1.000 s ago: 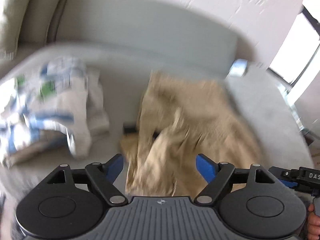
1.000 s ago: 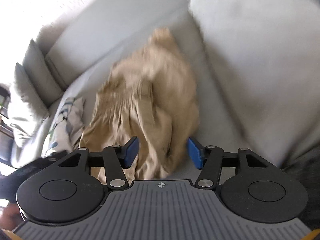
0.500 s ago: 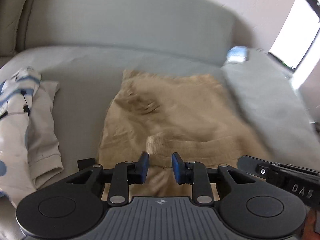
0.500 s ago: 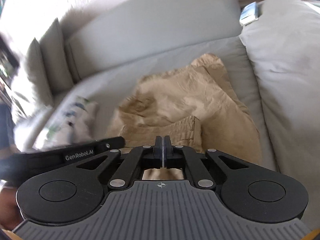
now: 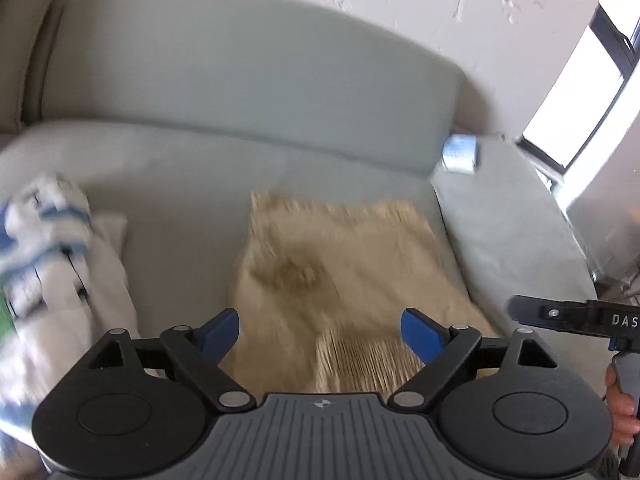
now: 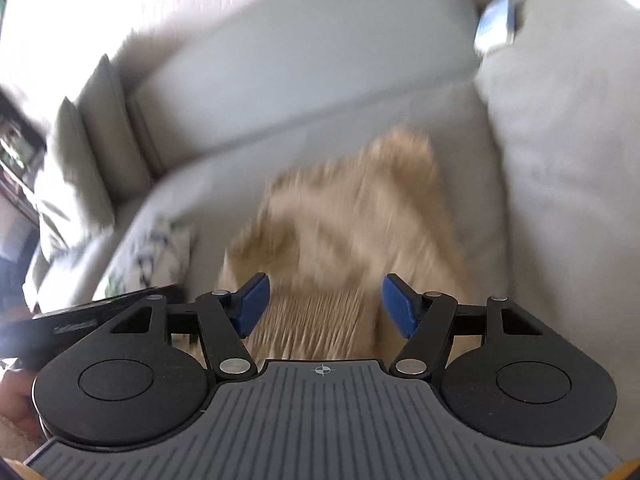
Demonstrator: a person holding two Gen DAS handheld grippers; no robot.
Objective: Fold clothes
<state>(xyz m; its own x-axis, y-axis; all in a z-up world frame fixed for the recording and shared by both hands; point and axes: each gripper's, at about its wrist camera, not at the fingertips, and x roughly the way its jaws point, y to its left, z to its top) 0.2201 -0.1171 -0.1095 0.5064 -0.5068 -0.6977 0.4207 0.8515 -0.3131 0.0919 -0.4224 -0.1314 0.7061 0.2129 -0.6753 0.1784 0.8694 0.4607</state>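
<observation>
A tan garment (image 5: 348,272) lies folded over on the grey sofa seat (image 5: 192,200), blurred by motion; the right wrist view shows the tan garment (image 6: 360,220) too. My left gripper (image 5: 320,334) hovers over its near edge with jaws opening, and the blue pads touch no cloth. My right gripper (image 6: 324,304) stands over the same near edge, jaws opening, nothing pressed between the pads. In the left wrist view the right gripper (image 5: 576,318) shows at the right edge, held by a hand (image 5: 622,404).
A white and blue patterned garment (image 5: 44,248) lies crumpled on the seat to the left. A grey cushion (image 5: 516,240) rises at the right, with a small blue and white object (image 5: 460,154) on top. Sofa back (image 5: 248,80) and window (image 5: 588,88) lie beyond.
Half a second ago both grippers were nearly shut over the near edge of the tan garment; now both stand wide. Both views have pulled back from the cloth.
</observation>
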